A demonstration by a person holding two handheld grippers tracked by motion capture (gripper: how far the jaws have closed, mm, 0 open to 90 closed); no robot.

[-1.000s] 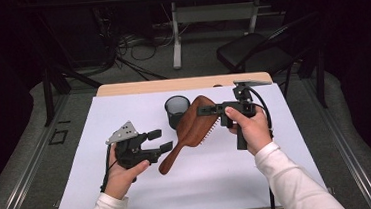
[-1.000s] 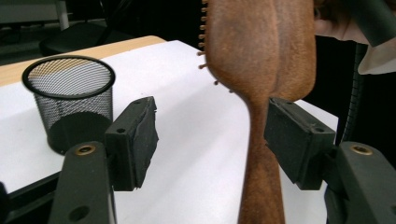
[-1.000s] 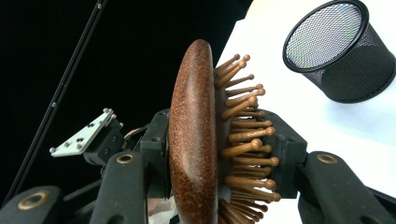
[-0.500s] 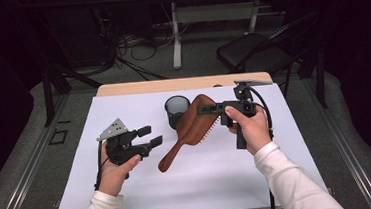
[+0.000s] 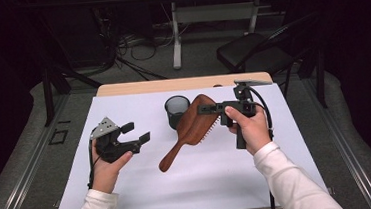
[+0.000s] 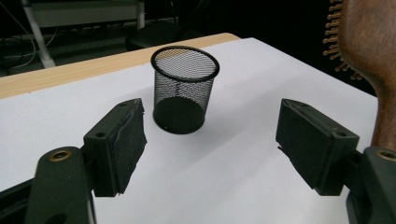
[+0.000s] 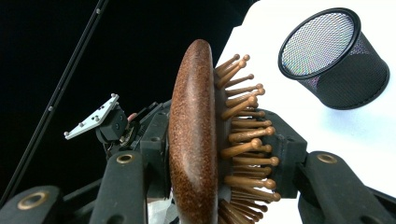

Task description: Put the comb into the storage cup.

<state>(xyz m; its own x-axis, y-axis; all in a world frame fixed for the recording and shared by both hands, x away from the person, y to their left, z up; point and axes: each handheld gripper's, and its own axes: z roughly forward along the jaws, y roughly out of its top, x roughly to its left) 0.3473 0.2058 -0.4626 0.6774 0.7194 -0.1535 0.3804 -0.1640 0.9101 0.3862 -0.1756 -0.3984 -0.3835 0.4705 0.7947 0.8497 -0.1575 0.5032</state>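
The right hand [image 5: 248,129] is lifted a little over the right half of the table [image 5: 289,176], with the forearm coming in from the near edge. Its right gripper [image 5: 205,109] points toward the left edge and is closed on the head of the wooden hairbrush [image 5: 190,129]. The brush hangs slanted, with the handle going down toward the near-left, to the middle of the table; whether the handle end touches the white surface I cannot tell.

The left hand [image 5: 107,163] stays over the left half of the table, near the left edge, and the wrist is bent so that the left gripper [image 5: 135,132] points toward the brush and the cup. Its jaws have just been opening, they stand apart now and nothing is between them.

The black mesh cup [image 5: 177,111] stands upright near the far edge, about in the middle, just beside the brush head.

The right gripper view shows what the high view cannot: one pad presses on the smooth back of the brush [image 7: 194,140] and the other on the wooden bristles [image 7: 243,140]. The left gripper view shows the cup [image 6: 184,88] empty, standing ahead between the two open jaws, and the brush handle [image 6: 373,70] at the right edge of that view.
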